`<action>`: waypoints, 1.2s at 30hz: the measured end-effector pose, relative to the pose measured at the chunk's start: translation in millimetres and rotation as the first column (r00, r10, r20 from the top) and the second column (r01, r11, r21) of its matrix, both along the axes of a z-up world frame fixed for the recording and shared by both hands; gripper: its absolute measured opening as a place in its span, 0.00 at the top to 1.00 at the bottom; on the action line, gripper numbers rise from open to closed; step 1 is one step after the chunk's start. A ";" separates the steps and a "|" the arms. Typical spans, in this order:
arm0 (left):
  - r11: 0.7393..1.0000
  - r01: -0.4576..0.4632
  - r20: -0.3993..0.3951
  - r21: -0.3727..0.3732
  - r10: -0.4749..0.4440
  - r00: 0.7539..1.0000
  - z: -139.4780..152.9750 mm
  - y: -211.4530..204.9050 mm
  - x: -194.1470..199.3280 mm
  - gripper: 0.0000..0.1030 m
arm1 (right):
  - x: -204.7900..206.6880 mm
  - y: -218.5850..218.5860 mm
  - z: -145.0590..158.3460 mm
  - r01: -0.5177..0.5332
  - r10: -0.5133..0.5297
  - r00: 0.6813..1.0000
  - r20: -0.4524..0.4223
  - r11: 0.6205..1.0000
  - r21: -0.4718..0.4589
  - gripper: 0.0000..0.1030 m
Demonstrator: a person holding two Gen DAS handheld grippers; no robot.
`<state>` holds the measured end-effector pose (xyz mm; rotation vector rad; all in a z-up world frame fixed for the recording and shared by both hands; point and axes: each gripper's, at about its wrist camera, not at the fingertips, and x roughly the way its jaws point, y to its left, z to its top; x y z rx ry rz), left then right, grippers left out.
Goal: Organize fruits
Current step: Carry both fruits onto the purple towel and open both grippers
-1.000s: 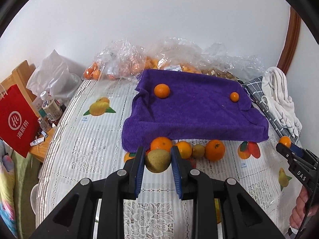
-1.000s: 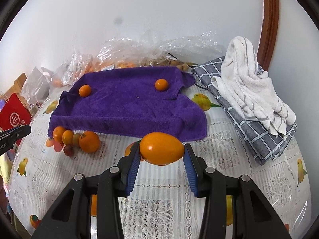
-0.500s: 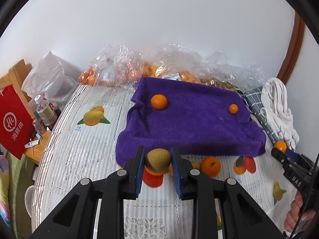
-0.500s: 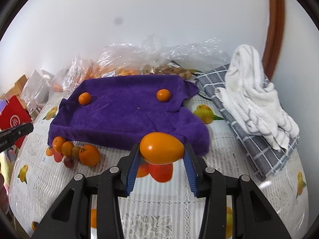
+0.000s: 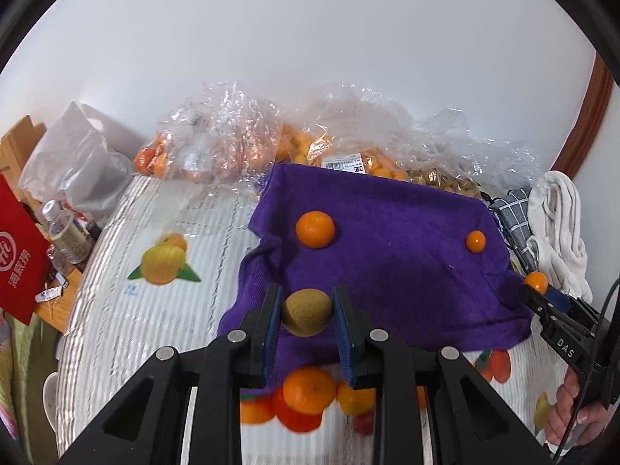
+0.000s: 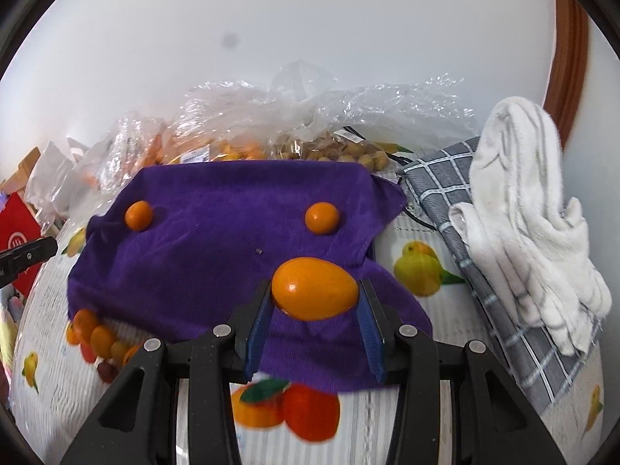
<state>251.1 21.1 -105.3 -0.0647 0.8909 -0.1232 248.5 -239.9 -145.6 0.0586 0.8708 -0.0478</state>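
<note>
The left gripper [image 5: 306, 312] is clamped on a brownish-green fruit [image 5: 307, 312], perhaps a kiwi, over the purple towel [image 5: 387, 271]. The right gripper [image 6: 314, 294], lettered "DAS", pinches an oval orange fruit [image 6: 314, 288] above that towel.

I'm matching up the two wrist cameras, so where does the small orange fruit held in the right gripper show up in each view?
Left wrist view: the small orange fruit sits at the far right edge, clamped at the right gripper tip.
Right wrist view: it fills the lower centre, between the blue pads.
Shared landmark: the purple cloth.
</note>
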 end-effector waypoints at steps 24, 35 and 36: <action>0.998 0.023 -0.130 0.056 -0.015 0.991 -68.6 -21.8 72.5 0.76 | 65.7 5.5 -52.9 -0.035 0.031 0.992 -0.126 0.999 -0.031 0.52; 0.996 0.058 -0.124 0.062 -0.050 0.991 -64.6 -32.0 64.6 0.51 | 35.8 11.0 -25.2 0.012 -0.020 0.997 -0.078 0.995 -0.098 0.38; 0.996 0.062 -0.105 0.065 -0.055 0.993 -59.1 -32.7 59.4 0.47 | 31.3 10.5 -21.0 0.024 -0.031 0.997 -0.067 0.995 -0.095 0.38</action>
